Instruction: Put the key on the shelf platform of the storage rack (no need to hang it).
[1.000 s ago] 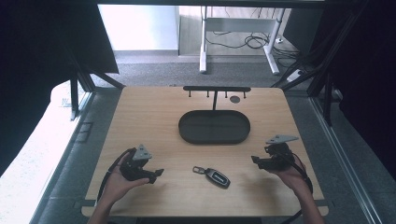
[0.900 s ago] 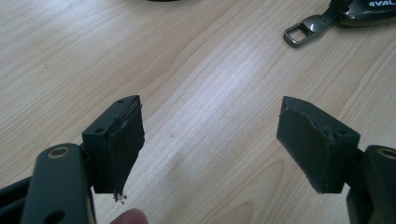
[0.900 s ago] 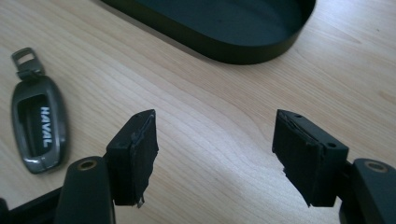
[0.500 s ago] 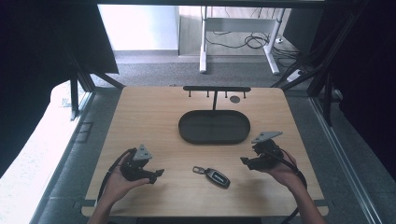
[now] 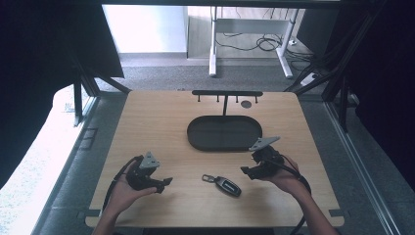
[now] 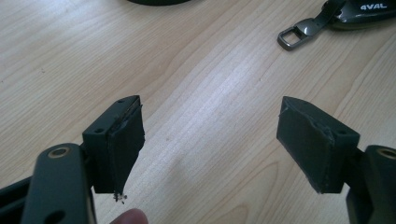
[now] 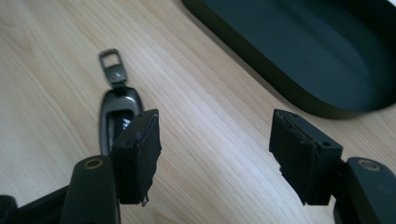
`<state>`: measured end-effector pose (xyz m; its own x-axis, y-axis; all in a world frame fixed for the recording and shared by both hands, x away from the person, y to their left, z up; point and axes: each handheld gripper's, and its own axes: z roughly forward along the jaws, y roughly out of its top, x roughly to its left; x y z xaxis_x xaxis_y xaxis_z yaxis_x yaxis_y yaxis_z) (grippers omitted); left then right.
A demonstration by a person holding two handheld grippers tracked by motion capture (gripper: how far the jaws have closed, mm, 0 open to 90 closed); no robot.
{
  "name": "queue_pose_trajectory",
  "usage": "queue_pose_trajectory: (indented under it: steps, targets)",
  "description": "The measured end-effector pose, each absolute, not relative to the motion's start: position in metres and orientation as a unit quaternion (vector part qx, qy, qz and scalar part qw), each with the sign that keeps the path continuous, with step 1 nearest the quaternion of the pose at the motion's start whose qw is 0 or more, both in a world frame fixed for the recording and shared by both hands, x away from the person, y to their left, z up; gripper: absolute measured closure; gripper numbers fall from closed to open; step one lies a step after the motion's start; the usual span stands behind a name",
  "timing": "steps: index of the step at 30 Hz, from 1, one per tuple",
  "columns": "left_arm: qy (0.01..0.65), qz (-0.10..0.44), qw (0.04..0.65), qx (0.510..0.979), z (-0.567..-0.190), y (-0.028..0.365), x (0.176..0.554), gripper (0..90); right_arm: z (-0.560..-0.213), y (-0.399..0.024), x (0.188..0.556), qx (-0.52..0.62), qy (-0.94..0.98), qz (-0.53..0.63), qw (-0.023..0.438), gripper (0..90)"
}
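1. Progress looks early: the dark grey car key fob with a metal loop (image 5: pixel 223 184) lies flat on the light wooden surface (image 5: pixel 161 127), near the front edge and between the two hands, with nothing holding it.
2. Right tongs (image 5: pixel 249 170) sit just beside the fob; their jaws stand wide apart and empty. In the right gripper view the fob (image 7: pixel 116 109) lies beyond and partly behind one jaw, so the reach appears begun but the grasp is not yet made.
3. Left tongs (image 5: pixel 165 182) are also spread open and grip nothing, hovering low over bare wood. In the left gripper view the fob's metal loop (image 6: pixel 299 32) shows farther off.
4. Behind the fob rests a black oval tray (image 5: pixel 195 139), which holds nothing, and past it a black bar rack with small hooks (image 5: pixel 227 93).
5. Left to do, by this reading: close on the fob, lift it, and carry it to the tray or a hook; which one cannot be told.
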<state>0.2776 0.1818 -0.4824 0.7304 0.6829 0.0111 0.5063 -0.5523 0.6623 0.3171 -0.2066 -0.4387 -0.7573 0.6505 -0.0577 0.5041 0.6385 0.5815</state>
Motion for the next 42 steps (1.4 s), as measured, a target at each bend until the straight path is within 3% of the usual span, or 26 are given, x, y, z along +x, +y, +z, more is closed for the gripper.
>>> queue_pose_trajectory:
  steps: [14, 42]
  targets:
    - [0.343, 0.136, 0.331, 0.868, -0.482, 0.182, 0.277, 23.6, -0.460, -0.158, 0.318, 0.283, 0.922, 0.248, 0.091, 33.7]
    - [0.336, 0.139, 0.333, 0.870, -0.482, 0.181, 0.277, 23.7, -0.492, -0.134, 0.315, 0.264, 0.940, 0.205, 0.068, 32.2]
